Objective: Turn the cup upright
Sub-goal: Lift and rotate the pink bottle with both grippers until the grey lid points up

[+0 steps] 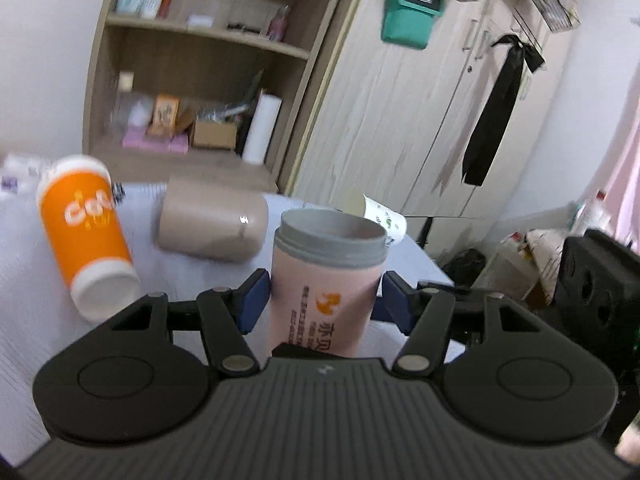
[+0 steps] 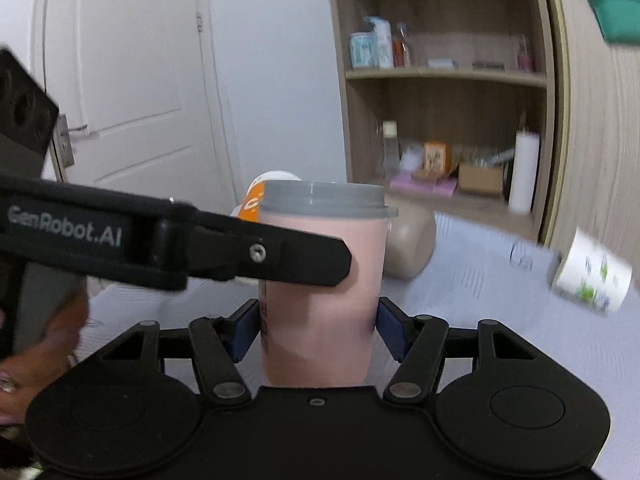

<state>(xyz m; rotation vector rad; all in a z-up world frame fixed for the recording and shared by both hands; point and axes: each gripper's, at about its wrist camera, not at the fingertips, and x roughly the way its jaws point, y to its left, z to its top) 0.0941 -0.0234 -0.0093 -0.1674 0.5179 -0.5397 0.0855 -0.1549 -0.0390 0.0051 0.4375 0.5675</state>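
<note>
Only the right wrist view shows the left tool (image 2: 344,260) crossing the pink cup (image 2: 320,312). The cup stands upright on the table (image 1: 24,280), grey mouth up, with the left tool (image 1: 324,300) and right tool (image 2: 318,328) both clamped on it.

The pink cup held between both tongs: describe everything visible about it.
The pink cup is a smooth, plastic-looking cylinder with a grey threaded rim, open at the top, no lid. Orange logo and text run along its side. It stands upright over the pale cloth; its base is hidden. The left tongs and right tongs each have blue pads at its sides, the left seen touching on one side only, and a left finger lies across its wall.
</note>
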